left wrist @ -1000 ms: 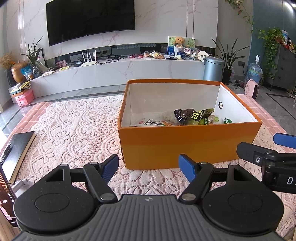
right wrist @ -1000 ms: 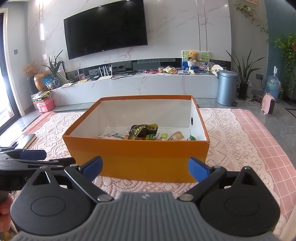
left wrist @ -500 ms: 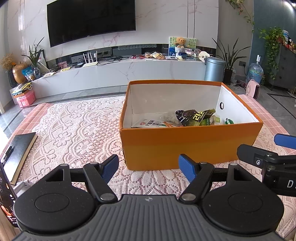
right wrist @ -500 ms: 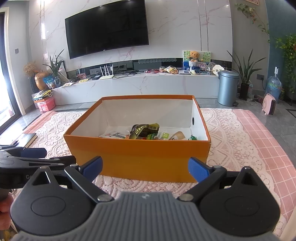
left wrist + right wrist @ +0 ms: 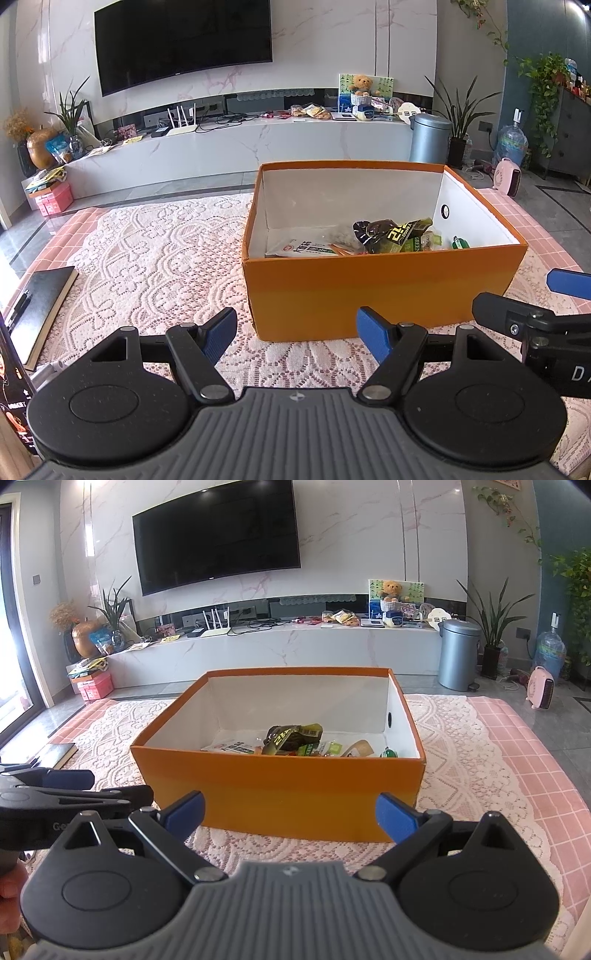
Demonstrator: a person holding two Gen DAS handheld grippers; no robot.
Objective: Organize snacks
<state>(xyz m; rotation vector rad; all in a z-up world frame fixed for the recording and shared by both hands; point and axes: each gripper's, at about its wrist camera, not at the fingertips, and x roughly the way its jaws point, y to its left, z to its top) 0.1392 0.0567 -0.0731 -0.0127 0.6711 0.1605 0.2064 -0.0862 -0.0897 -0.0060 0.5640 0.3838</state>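
Left gripper [image 5: 296, 329] and right gripper [image 5: 290, 813]: jaws wide, holding nothing, near the orange box [image 5: 280, 794] containing snack packets [image 5: 291, 738] on the surface [image 5: 155, 258].

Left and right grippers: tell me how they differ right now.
The left gripper has its fingers set narrower apart than the right gripper. The left faces the orange box's left corner with a black notebook beside it; the right faces the box's front wall squarely. Both are open, empty, short of the box.
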